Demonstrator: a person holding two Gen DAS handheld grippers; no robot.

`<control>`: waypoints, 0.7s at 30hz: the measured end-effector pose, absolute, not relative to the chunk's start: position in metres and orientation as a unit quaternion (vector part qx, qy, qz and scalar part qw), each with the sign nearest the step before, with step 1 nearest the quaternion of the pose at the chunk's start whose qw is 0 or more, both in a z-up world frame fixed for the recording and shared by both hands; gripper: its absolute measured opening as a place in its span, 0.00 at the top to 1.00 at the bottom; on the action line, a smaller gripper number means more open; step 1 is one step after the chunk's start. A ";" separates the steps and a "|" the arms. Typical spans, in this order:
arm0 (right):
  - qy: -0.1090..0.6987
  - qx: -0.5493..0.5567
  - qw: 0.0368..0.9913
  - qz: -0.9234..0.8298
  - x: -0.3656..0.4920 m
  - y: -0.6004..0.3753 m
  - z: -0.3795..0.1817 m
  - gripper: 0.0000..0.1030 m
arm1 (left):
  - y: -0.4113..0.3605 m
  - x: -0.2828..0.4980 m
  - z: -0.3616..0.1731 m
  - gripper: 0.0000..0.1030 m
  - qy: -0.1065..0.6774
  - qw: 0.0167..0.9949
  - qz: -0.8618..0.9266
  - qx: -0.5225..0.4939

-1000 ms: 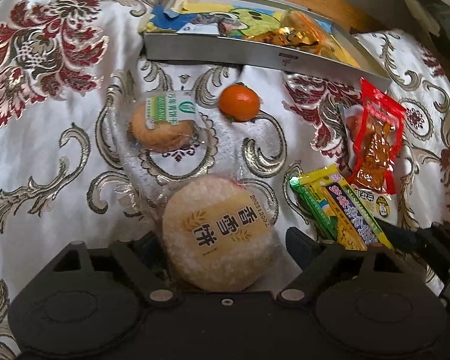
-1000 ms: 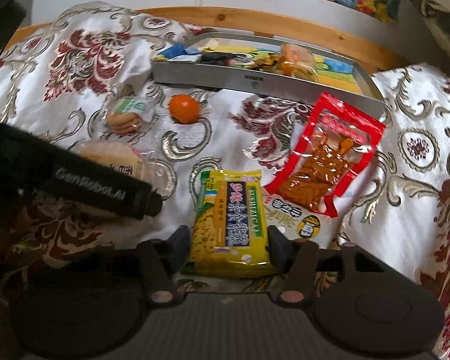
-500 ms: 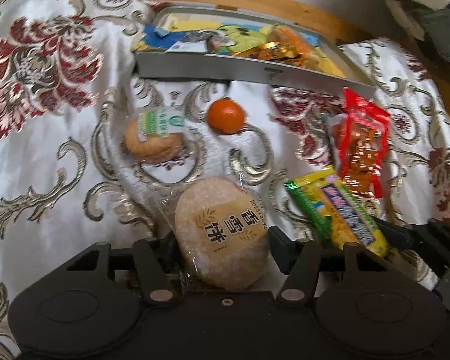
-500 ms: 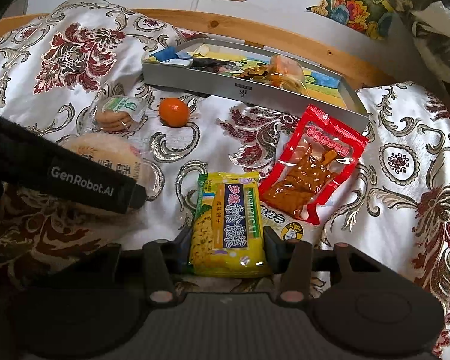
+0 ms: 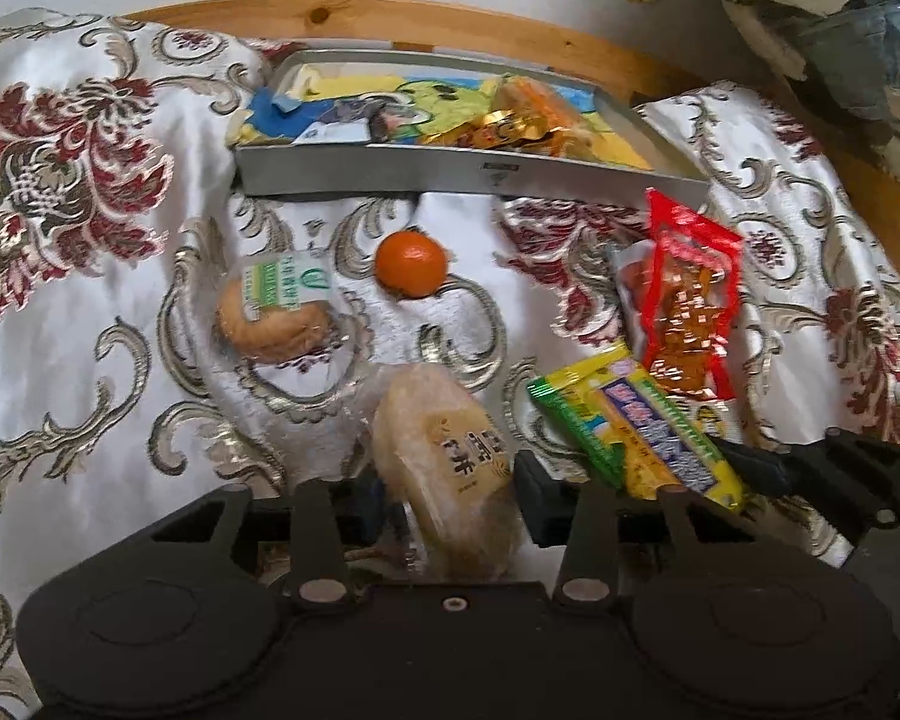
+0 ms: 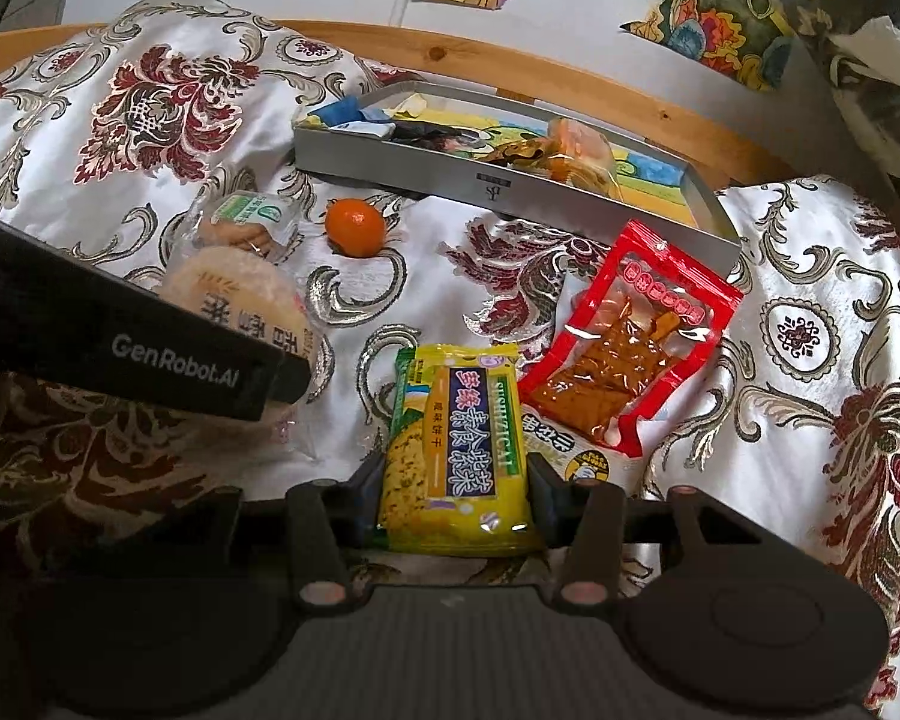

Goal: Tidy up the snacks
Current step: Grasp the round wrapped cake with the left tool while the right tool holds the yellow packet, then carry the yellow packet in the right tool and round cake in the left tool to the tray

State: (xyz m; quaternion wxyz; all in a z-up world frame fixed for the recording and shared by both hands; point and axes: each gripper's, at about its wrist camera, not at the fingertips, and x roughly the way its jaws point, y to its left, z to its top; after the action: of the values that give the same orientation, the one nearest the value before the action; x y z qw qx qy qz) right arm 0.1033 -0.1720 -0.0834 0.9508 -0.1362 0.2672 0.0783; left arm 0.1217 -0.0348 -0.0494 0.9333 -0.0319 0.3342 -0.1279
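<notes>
My left gripper [image 5: 450,489] is shut on a round pale cake in clear wrap [image 5: 444,468], tilted and raised off the cloth; the same cake [image 6: 240,294] shows at the left of the right wrist view. My right gripper [image 6: 456,495] is shut on a yellow-green snack pack [image 6: 456,450], which appears as a slanted pack [image 5: 630,432] in the left wrist view. A grey tray [image 5: 450,177] with several snacks inside lies at the back. A tangerine [image 5: 411,264], a small wrapped biscuit [image 5: 276,315] and a red pouch [image 5: 687,300] rest on the cloth.
Everything lies on a white satin cloth with red and gold flowers [image 5: 78,192]. A wooden rail [image 5: 450,24] runs behind the tray. A white packet [image 6: 576,456] sits under the red pouch [image 6: 630,336]. A clothes pile [image 5: 840,30] fills the back right.
Both grippers have closed on their snacks and risen. The round cake has tipped up on edge between the left fingers; the yellow pack is held narrower between the right fingers.
</notes>
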 end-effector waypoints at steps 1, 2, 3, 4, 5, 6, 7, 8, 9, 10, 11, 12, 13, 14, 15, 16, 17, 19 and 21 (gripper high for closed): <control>0.268 -0.136 0.951 0.079 0.104 -0.172 -0.083 0.49 | -0.036 0.121 -0.049 0.63 0.331 0.934 -0.134 -0.031; 0.270 -0.134 0.950 0.079 0.104 -0.173 -0.084 0.49 | -0.037 0.120 -0.048 0.64 0.328 0.934 -0.138 -0.028; 0.273 -0.133 0.949 0.080 0.106 -0.173 -0.084 0.49 | -0.039 0.119 -0.048 0.66 0.326 0.934 -0.142 -0.026; 0.280 -0.130 0.948 0.083 0.108 -0.174 -0.085 0.49 | -0.039 0.119 -0.048 0.66 0.326 0.934 -0.144 -0.026; 0.283 -0.126 0.947 0.085 0.109 -0.175 -0.085 0.48 | -0.039 0.119 -0.049 0.67 0.327 0.933 -0.145 -0.027; 0.286 -0.123 0.947 0.086 0.110 -0.176 -0.085 0.47 | -0.039 0.119 -0.049 0.67 0.328 0.933 -0.145 -0.029; 0.288 -0.120 0.946 0.088 0.110 -0.177 -0.086 0.47 | -0.039 0.119 -0.049 0.67 0.328 0.933 -0.145 -0.030; 0.289 -0.117 0.946 0.089 0.111 -0.178 -0.086 0.47 | -0.038 0.120 -0.050 0.67 0.329 0.933 -0.144 -0.031; 0.291 -0.115 0.946 0.091 0.112 -0.178 -0.086 0.46 | -0.038 0.120 -0.050 0.67 0.329 0.933 -0.142 -0.030; 0.292 -0.112 0.945 0.092 0.111 -0.179 -0.085 0.49 | -0.039 0.120 -0.049 0.67 0.329 0.933 -0.142 -0.029; 0.291 -0.109 0.946 0.094 0.111 -0.180 -0.085 0.49 | -0.039 0.119 -0.049 0.68 0.327 0.934 -0.142 -0.027; 0.288 -0.107 0.947 0.095 0.110 -0.181 -0.084 0.49 | -0.040 0.119 -0.048 0.69 0.327 0.934 -0.142 -0.026; 0.285 -0.106 0.948 0.096 0.109 -0.181 -0.083 0.49 | -0.040 0.118 -0.048 0.70 0.326 0.934 -0.143 -0.026; 0.282 -0.105 0.949 0.096 0.108 -0.181 -0.082 0.49 | -0.040 0.118 -0.047 0.71 0.324 0.935 -0.144 -0.025; 0.279 -0.106 0.950 0.096 0.107 -0.181 -0.080 0.49 | -0.040 0.117 -0.045 0.72 0.322 0.935 -0.144 -0.024; 0.276 -0.109 0.950 0.095 0.105 -0.181 -0.078 0.49 | -0.040 0.116 -0.044 0.73 0.320 0.936 -0.145 -0.024; 0.271 -0.115 0.951 0.091 0.104 -0.180 -0.076 0.49 | -0.041 0.116 -0.043 0.74 0.319 0.936 -0.146 -0.024; 0.257 -0.131 0.954 0.082 0.099 -0.179 -0.073 0.49 | -0.041 0.114 -0.041 0.75 0.318 0.936 -0.147 -0.026; 0.242 -0.147 0.956 0.076 0.094 -0.177 -0.068 0.49 | -0.041 0.112 -0.038 0.78 0.313 0.938 -0.148 -0.029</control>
State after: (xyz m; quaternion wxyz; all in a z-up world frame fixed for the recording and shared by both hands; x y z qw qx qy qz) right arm 0.0942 -0.1774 -0.0684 0.9562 -0.1467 0.2415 0.0759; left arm 0.1121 -0.0405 -0.0383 0.9378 -0.0288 0.3129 -0.1478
